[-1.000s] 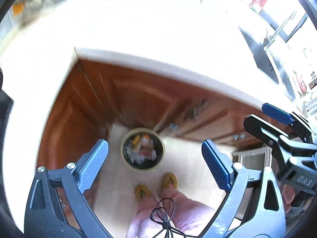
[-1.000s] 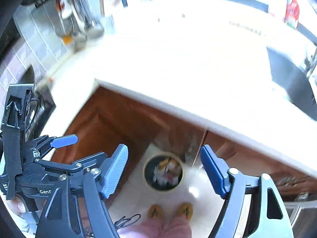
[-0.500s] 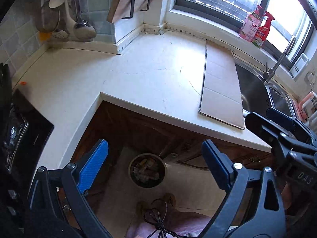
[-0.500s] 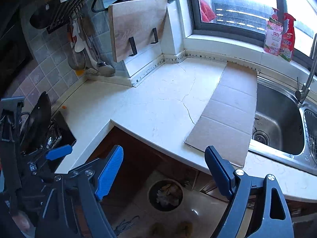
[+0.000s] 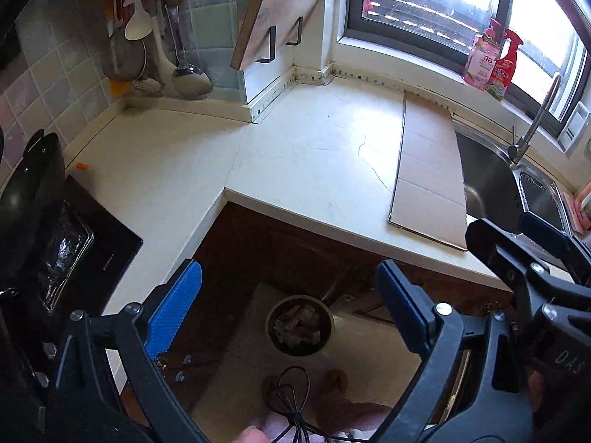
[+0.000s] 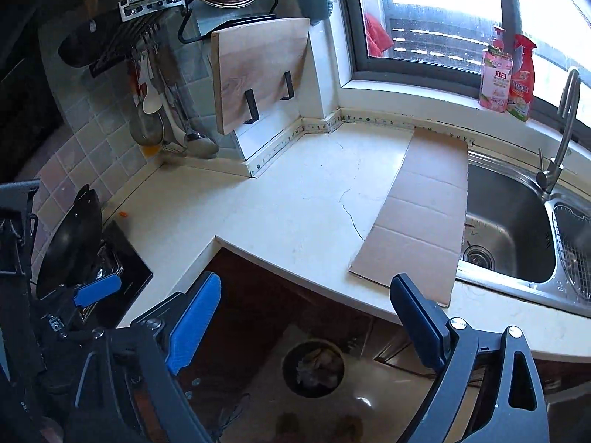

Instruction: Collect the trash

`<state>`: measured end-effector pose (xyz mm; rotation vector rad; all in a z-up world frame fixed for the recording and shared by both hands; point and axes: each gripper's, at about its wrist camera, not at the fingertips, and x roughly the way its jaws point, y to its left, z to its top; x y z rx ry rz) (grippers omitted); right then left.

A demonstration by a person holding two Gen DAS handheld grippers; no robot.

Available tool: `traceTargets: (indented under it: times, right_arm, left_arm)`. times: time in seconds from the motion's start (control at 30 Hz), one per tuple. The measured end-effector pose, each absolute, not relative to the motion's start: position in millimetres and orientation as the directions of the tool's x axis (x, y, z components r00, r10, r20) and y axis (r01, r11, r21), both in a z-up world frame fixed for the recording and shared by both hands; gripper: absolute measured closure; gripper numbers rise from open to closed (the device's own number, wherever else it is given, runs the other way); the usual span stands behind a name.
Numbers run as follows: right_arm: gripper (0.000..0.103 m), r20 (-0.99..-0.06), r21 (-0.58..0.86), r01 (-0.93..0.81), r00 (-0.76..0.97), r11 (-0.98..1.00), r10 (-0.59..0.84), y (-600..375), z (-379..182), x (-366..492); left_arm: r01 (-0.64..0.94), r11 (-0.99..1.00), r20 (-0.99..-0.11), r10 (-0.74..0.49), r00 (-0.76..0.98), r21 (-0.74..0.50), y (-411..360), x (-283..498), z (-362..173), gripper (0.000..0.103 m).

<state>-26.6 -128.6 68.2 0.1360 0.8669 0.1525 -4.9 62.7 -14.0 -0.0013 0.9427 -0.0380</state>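
Observation:
A round trash bin (image 5: 300, 326) full of crumpled trash stands on the floor below the counter corner; it also shows in the right wrist view (image 6: 314, 368). My left gripper (image 5: 288, 295) is open and empty, held high above the bin. My right gripper (image 6: 306, 313) is open and empty, also above the bin. A flat cardboard sheet (image 5: 430, 173) lies on the white counter (image 5: 295, 162) beside the sink; it shows in the right wrist view (image 6: 417, 221) too. A small orange scrap (image 5: 80, 165) lies near the stove.
A steel sink (image 6: 509, 229) with faucet (image 6: 561, 125) is at right. A black stove (image 5: 85, 243) with a wok (image 6: 70, 243) is at left. Utensils (image 5: 159, 37) and a cutting board (image 6: 258, 74) hang on the wall. Two bottles (image 6: 506, 74) stand on the sill.
Both grippers have risen and tilted up from looking down at the bin and floor. The counter, sink and wall have come into view. Both grippers stayed open.

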Motion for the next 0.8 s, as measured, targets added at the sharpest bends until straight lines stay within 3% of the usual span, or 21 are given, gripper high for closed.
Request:
traceTargets:
  times: [0.8]
  right_arm:
    - [0.008, -0.788, 0.137, 0.021, 0.609, 0.99, 0.096, -111, 59, -11]
  left_arm:
    - [-0.003, 0.999, -0.799, -0.026, 0.601, -0.035, 100, 17, -19, 0.009]
